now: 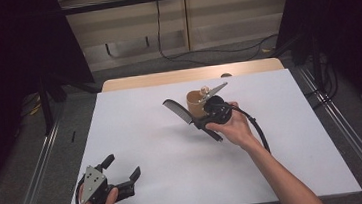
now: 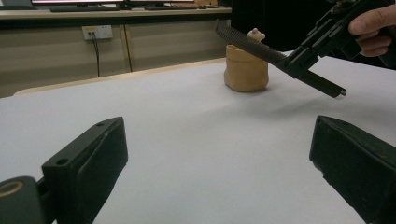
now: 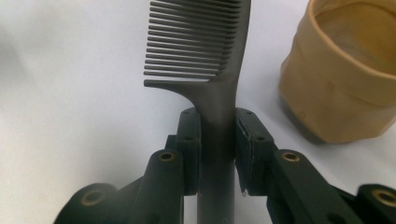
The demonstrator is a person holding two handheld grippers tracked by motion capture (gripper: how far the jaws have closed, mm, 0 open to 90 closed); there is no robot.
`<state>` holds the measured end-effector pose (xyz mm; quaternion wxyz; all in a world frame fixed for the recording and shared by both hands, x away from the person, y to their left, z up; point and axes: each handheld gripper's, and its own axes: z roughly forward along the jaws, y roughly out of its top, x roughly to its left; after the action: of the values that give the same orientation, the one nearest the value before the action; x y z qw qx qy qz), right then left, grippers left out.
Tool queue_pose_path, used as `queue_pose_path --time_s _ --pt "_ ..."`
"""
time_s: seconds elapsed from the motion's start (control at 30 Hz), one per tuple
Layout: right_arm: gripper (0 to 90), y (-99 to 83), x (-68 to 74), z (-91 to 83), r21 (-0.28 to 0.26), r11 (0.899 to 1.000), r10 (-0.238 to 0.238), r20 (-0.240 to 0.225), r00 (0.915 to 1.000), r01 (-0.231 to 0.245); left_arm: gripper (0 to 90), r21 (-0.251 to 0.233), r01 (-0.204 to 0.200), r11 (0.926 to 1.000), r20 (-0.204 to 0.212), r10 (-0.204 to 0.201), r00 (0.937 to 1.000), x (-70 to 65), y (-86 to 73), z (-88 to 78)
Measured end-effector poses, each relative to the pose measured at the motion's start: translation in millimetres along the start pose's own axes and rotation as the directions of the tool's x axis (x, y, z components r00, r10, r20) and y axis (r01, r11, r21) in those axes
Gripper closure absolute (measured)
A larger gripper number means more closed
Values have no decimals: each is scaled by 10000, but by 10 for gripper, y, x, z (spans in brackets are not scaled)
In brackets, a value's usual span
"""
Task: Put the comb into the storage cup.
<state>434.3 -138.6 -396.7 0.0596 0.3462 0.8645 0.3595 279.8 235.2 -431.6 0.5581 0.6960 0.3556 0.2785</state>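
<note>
Black comb (image 3: 205, 70) is clamped in the right hand-held gripper (image 3: 217, 140) beside the tan pot (image 3: 345, 74), not yet inside; the left hand-held gripper (image 2: 219, 154) idles released.

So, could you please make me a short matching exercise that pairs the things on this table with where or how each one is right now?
Things:
1. comb
2. tan pot
3. left gripper
4. right gripper

States:
a. open, nothing between the jaws
b. standing on the white sheet
c. clamped by its handle
d. shut on a handle, beside the pot

Pairs: 1-c, 2-b, 3-a, 4-d
</note>
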Motion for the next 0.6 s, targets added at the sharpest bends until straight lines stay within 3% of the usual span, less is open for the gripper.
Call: queue_pose_path --time_s 0.3,0.6 --pt "730 -5 -3 -55 -813 9966 165 98 9998 -157 45 -47 32 10000 -9 -32 10000 7 1 -1" --pt "730 -106 -74 -109 -1585 9864 480 206 9986 -441 45 -84 92 9999 -52 -92 9999 6 0 4"
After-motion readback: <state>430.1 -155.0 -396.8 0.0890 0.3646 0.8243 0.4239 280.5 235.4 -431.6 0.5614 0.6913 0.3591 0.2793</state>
